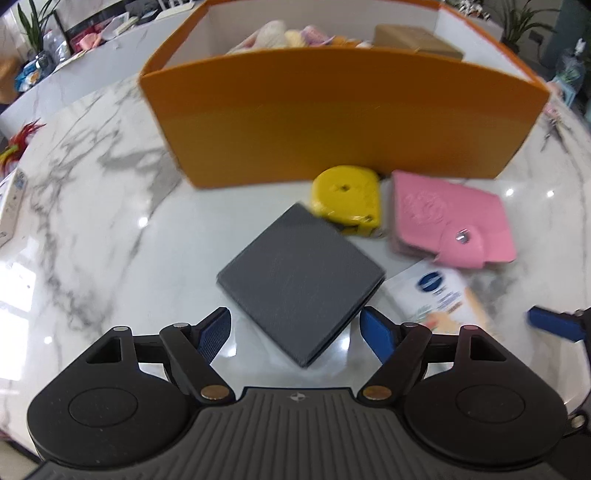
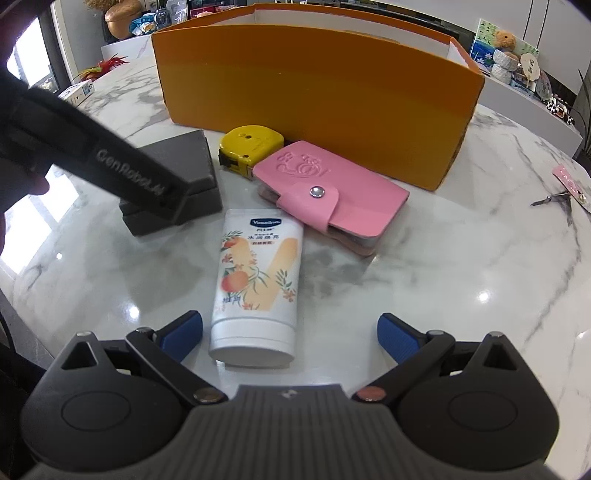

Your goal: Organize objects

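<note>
A dark grey flat box [image 1: 301, 286] lies on the marble table just ahead of my open, empty left gripper [image 1: 299, 332]; it also shows in the right wrist view [image 2: 192, 173], partly hidden by the left gripper's body [image 2: 92, 147]. A white Vaseline tube [image 2: 258, 288] lies between the fingers of my open, empty right gripper [image 2: 290, 338], cap toward me; it also shows in the left wrist view [image 1: 443, 291]. A yellow tape measure [image 1: 347, 199] [image 2: 247, 147] and a pink card holder [image 1: 450, 225] [image 2: 328, 195] lie before the orange box [image 1: 332, 110] [image 2: 314, 96].
The orange box holds a brown block [image 1: 413, 40] and soft pastel items [image 1: 280, 35]. A small white carton [image 2: 75, 92] and red feathers [image 2: 107, 64] lie far left. Scissors [image 2: 550, 199] and a pink tag [image 2: 569, 181] lie at the right edge.
</note>
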### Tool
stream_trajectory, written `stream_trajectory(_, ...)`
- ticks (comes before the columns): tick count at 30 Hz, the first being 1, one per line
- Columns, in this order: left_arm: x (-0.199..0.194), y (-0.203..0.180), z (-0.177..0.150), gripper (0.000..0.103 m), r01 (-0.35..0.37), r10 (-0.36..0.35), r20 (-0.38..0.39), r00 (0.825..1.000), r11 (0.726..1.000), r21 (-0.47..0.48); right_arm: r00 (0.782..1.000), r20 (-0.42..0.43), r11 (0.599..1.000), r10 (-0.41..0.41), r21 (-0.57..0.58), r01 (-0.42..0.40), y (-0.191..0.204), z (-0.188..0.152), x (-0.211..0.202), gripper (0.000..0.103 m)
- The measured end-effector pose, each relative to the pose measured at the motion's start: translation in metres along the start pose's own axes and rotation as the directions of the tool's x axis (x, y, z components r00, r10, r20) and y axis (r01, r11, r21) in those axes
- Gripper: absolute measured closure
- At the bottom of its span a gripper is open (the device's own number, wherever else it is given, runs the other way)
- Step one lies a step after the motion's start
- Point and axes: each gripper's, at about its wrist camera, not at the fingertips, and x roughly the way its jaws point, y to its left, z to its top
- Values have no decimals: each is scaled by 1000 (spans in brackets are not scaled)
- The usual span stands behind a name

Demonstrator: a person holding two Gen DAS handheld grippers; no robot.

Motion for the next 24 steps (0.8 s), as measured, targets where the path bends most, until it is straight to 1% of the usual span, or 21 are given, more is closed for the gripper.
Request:
stream_trajectory(4, -2, 19, -2, 12, -60, 58, -35, 998, 998, -29, 1000, 6, 1000, 1, -8, -1, 2, 2, -2, 2)
stream_trajectory(5, -3, 25, -3, 12, -58, 57, -47, 997, 998, -38, 1000, 6, 1000, 4, -12, -4, 3, 3, -3, 2)
stream_trajectory(7, -7, 38, -2, 12, -19, 15, -57, 998, 997, -73, 1000, 6, 1000, 12, -18, -12, 5, 4, -4, 2)
stream_trajectory(9, -13, 50, 0, 12, 66, -72, -40, 997, 988, -136, 1000, 4, 1000, 20, -24, -20, 7, 4, -3, 2)
stream_trajectory(11, -15, 59, 3, 12, 147, -155, -19, 988, 964, -222, 1000, -1, 999, 24, -34, -24, 9, 4, -2, 2)
stream_trajectory(13, -12, 62, 7, 12, 193, -201, 7, 980, 930, -313, 1000, -8, 999, 24, -44, -24, 11, 4, 0, 2)
stream_trajectory(15, -6, 60, 12, 12, 190, -204, -1, 979, 915, -356, 1000, -6, 999, 31, -40, -31, 10, 3, 0, 2)
stream_trajectory(17, 0, 54, 16, 11, 170, -190, -18, 982, 917, -361, 999, -8, 999, 32, -41, -32, 10, 3, -1, 2)
stream_trajectory(18, 3, 51, 18, 7, 173, -193, -20, 981, 916, -362, 999, -7, 999, 32, -41, -32, 10, 3, -1, 2)
stream_trajectory(20, 8, 48, 21, 6, 175, -199, -24, 980, 908, -382, 999, -6, 999, 32, -42, -32, 10, 2, -1, 2)
stream_trajectory(24, 17, 36, 24, 6, 157, -185, -38, 982, 910, -384, 999, -4, 998, 35, -46, -35, 11, 1, -2, 2)
